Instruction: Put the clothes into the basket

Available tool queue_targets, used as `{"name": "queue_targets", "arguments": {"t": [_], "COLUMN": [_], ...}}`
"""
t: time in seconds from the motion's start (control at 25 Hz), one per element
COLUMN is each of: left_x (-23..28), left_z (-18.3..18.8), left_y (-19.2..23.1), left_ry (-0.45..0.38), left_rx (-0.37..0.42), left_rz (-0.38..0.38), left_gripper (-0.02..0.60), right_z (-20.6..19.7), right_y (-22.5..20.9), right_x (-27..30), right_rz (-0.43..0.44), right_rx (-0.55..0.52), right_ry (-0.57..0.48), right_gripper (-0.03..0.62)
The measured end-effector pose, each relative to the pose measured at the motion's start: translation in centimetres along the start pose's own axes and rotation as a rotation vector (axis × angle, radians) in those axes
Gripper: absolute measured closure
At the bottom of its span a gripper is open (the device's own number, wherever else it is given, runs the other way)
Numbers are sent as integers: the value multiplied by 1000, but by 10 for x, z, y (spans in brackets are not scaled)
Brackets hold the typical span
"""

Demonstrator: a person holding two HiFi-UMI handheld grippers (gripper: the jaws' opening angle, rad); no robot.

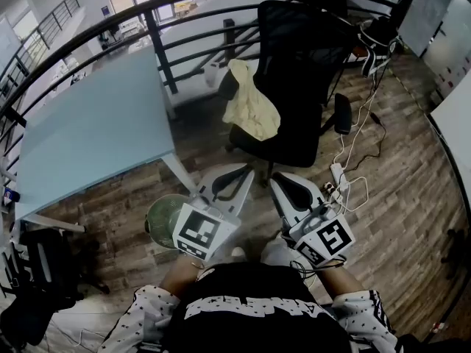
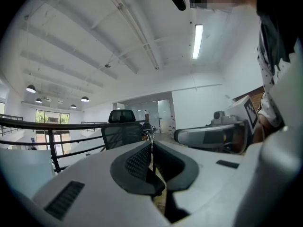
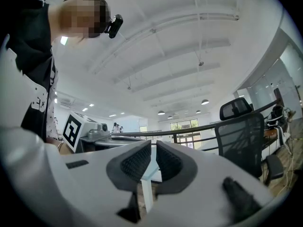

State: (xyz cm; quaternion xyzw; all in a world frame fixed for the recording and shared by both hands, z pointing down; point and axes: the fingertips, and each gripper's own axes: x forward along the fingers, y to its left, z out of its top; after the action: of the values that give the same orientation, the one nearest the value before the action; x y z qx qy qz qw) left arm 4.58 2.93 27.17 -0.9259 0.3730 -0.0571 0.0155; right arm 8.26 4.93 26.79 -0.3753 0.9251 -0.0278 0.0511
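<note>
Brown wood-plank floor fills most of the head view, with a pale blue-grey rectangular table far left and a curved black metal railing behind it. A black mesh office chair stands far centre. The task's thing, a pale yellow crumpled garment, is draped over the chair's left side, partly on the seat. A round pale green basket sits on the floor near left, half hidden by the left gripper's marker cube and well apart from the chair. The left gripper and right gripper are side by side close to the person, pointing level toward the chair, both clenched on nothing, pads together. White cables trail on the floor to the right. Step looks like the reach for the garment, not started. To do it well: spread the jaws before arriving, bite a thick bunched fold high on the cloth rather than a thin edge, lift it clear of the seat so nothing snags, then swing near-left and let go only once it is below the basket rim.
</note>
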Motion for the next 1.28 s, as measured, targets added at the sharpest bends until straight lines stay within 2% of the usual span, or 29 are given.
{"name": "queue_targets", "arguments": {"t": [0.4, 0.96, 1.28], "left_x": [49, 107, 139], "left_z": [8, 12, 11], "left_y": [-9, 5, 11], "left_ry": [6, 45, 57], "left_rx": [-6, -2, 0], "left_rz": [29, 117, 149], "left_gripper": [563, 563, 563], "right_z": [9, 13, 18], "right_y": [-51, -106, -139], "right_x": [-11, 7, 15], "right_rz": [32, 152, 192], "right_rx": [-7, 8, 10], "right_ry": [9, 29, 21], "right_gripper": [563, 563, 563]}}
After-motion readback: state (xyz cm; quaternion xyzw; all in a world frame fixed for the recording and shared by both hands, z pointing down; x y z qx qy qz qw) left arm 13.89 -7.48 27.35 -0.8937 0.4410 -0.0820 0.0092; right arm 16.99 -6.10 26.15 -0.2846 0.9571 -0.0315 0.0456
